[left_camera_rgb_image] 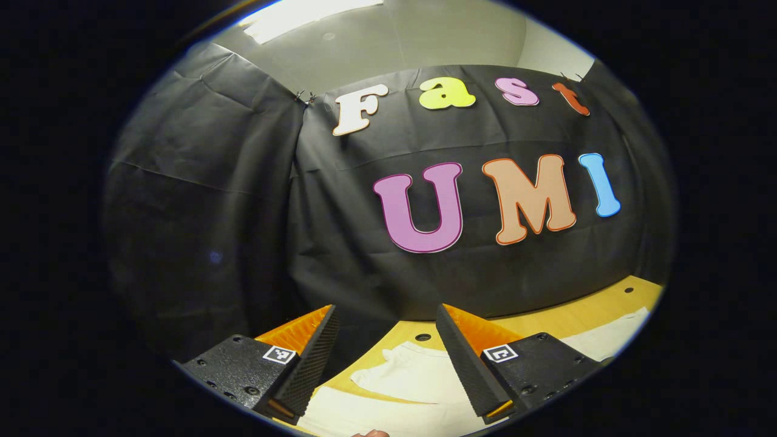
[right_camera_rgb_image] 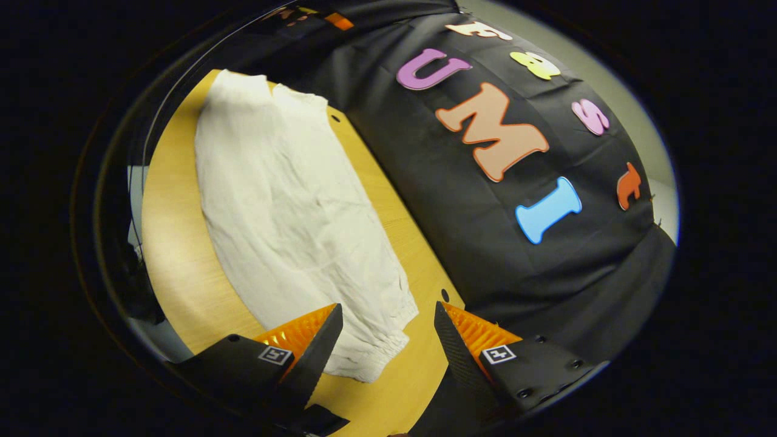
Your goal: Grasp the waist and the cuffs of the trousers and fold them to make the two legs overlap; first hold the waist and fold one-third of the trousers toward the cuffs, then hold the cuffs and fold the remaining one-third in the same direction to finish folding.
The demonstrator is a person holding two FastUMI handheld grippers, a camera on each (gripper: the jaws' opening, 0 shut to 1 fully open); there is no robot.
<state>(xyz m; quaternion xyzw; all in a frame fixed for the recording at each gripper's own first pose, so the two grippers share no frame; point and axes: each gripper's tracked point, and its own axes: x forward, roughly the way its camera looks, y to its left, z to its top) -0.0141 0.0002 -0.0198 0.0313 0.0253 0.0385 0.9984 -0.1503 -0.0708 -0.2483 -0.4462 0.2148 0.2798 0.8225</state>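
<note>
both grippers' fingers spread, empty — right gripper [right_camera_rgb_image: 388,340] over trousers [right_camera_rgb_image: 291,206] cuff; shallow pinch risks catching one layer, legs misaligning on table [right_camera_rgb_image: 176,255].

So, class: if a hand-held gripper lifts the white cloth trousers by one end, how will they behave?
The white cloth trousers would probably droop limply, since the wrinkled fabric lies flat on the wooden table. They look thin, so likely light. The gathered cuff may offer grip.

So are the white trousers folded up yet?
Not in thirds yet: the trousers lie long and flat on the table, legs seemingly overlapped.
</note>
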